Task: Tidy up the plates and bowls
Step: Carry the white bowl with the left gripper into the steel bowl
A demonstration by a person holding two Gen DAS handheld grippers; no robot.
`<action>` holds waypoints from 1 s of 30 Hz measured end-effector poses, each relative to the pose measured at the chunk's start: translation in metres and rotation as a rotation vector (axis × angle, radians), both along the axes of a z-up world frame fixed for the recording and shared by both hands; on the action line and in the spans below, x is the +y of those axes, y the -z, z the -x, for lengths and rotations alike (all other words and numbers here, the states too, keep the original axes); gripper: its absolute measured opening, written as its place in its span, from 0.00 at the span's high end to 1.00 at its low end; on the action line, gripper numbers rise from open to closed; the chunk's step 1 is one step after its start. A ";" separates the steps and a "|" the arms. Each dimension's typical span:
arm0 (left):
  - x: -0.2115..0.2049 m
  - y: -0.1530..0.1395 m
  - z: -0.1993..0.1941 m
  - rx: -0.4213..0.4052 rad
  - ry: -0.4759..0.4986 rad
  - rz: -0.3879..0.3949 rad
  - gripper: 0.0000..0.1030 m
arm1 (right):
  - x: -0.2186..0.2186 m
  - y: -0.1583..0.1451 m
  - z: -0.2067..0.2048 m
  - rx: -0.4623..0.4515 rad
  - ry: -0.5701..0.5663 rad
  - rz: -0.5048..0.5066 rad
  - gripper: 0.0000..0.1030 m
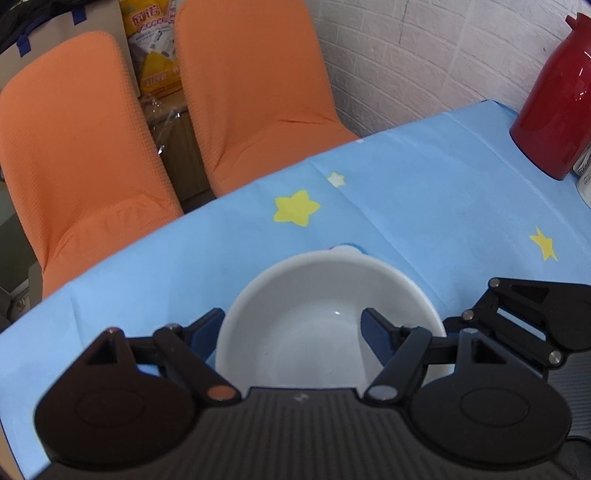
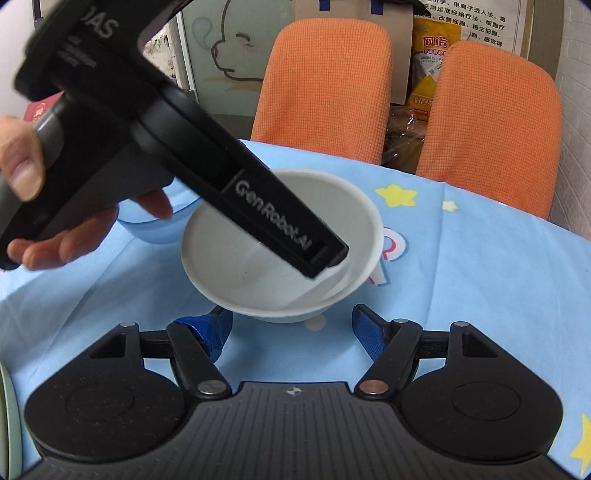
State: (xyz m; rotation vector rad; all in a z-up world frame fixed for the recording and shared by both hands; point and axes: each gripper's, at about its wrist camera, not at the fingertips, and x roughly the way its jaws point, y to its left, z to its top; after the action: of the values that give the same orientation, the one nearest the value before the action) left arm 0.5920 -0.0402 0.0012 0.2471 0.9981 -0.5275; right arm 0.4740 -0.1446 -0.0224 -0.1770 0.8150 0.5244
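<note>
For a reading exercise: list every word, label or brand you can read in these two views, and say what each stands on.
"GenRobot.AI": side of the left gripper
"网诺": yellow bag behind the orange chairs
Wall poster: Chinese print, too small to read
Upper gripper body: partial letters, blurred
Label beside the red flask: unreadable

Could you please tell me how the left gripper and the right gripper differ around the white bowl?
The left gripper is at the white bowl, one finger seemingly inside it; the right gripper sits short of it, over the tablecloth. One right gripper finger wears crumpled blue tape; the left gripper's look smooth. Both are open.
</note>
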 end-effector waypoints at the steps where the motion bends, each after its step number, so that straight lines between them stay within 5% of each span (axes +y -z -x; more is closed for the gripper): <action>1: 0.000 0.000 0.002 -0.004 0.004 -0.001 0.29 | 0.002 0.000 -0.001 -0.005 -0.001 0.003 0.44; 18: -0.005 -0.022 0.034 -0.068 0.013 0.043 0.30 | 0.001 -0.025 0.021 -0.127 0.024 0.060 0.43; 30: -0.022 -0.046 0.122 -0.106 0.057 0.063 0.30 | -0.017 -0.040 0.084 -0.131 0.039 0.075 0.43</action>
State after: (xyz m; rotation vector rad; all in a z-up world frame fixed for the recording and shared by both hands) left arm 0.4695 -0.0624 0.0477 0.2459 0.8720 -0.5912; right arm 0.3904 -0.1621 0.0171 -0.2617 0.7092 0.4404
